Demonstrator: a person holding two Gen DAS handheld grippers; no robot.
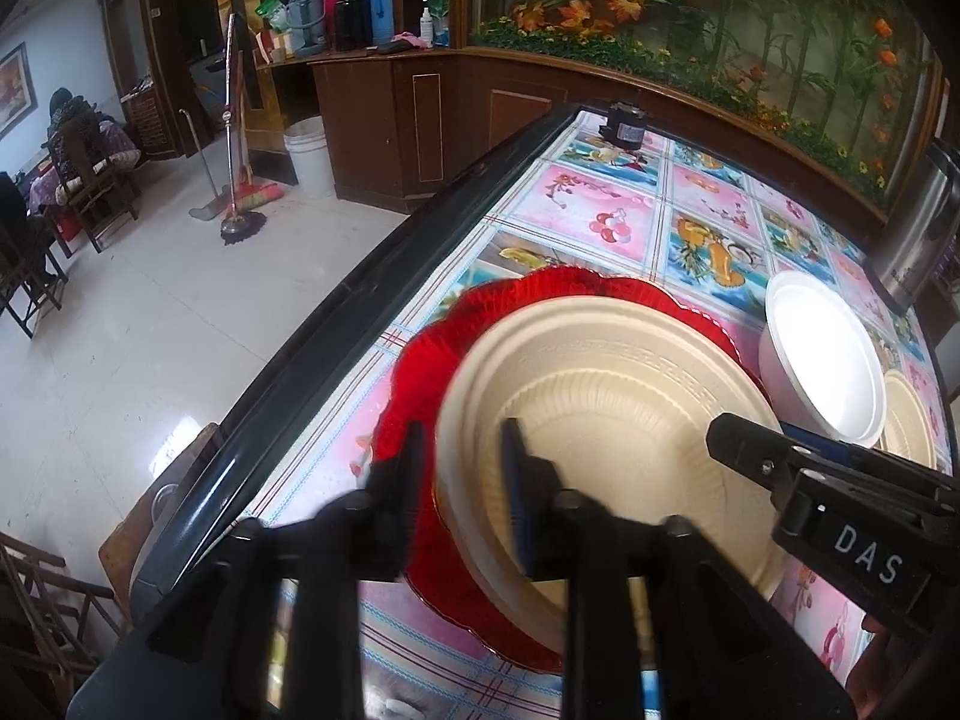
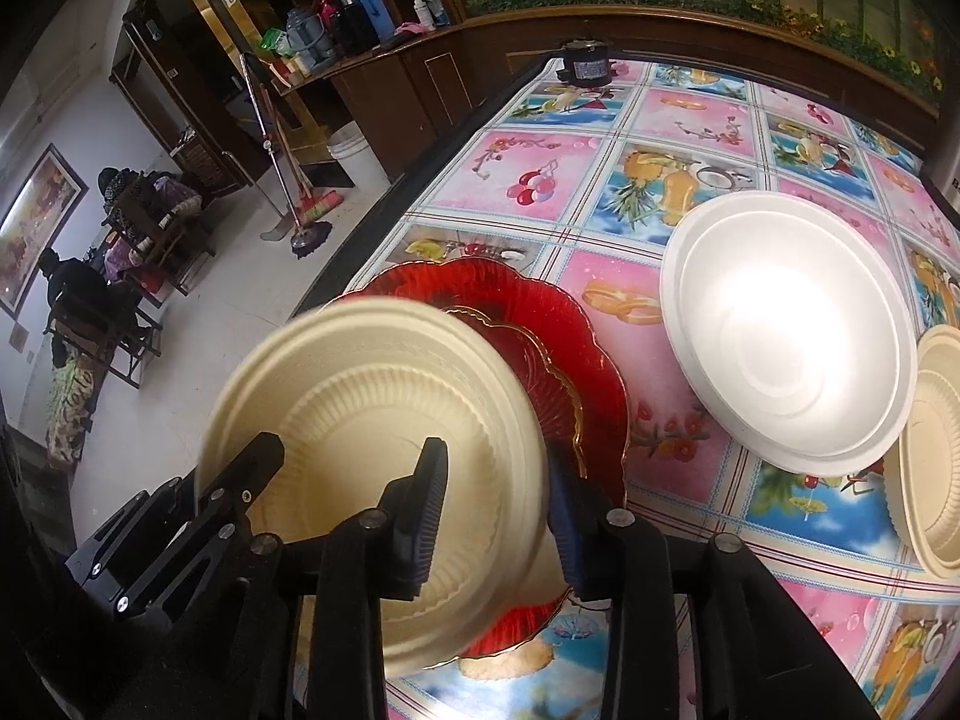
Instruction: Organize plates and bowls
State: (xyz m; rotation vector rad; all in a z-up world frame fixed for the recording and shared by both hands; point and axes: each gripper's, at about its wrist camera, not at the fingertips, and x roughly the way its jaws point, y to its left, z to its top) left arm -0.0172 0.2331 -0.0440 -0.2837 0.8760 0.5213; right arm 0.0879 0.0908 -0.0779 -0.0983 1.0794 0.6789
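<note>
A beige ribbed plate [image 1: 612, 408] [image 2: 372, 408] lies on a red glass plate [image 1: 420, 360] [image 2: 540, 312] near the table's left edge. My left gripper [image 1: 465, 459] straddles the beige plate's left rim, jaws apart and pads off it. My right gripper [image 2: 497, 489] straddles its right rim the same way, with a gap at each pad. Each gripper also shows in the other's view: the right gripper [image 1: 744, 438], the left gripper [image 2: 258, 462]. A white foam bowl [image 1: 822, 360] [image 2: 786, 330] sits to the right, and a beige bowl [image 1: 909, 420] [image 2: 936, 450] just beyond it.
The table [image 1: 600, 204] [image 2: 540, 168] wears a fruit-patterned cloth and has a dark raised edge [image 1: 300, 390] on the left. A small black device [image 1: 624, 126] [image 2: 585, 66] stands at the far end. A steel flask [image 1: 918, 222] rises at the far right. Floor, mops and seated people lie left.
</note>
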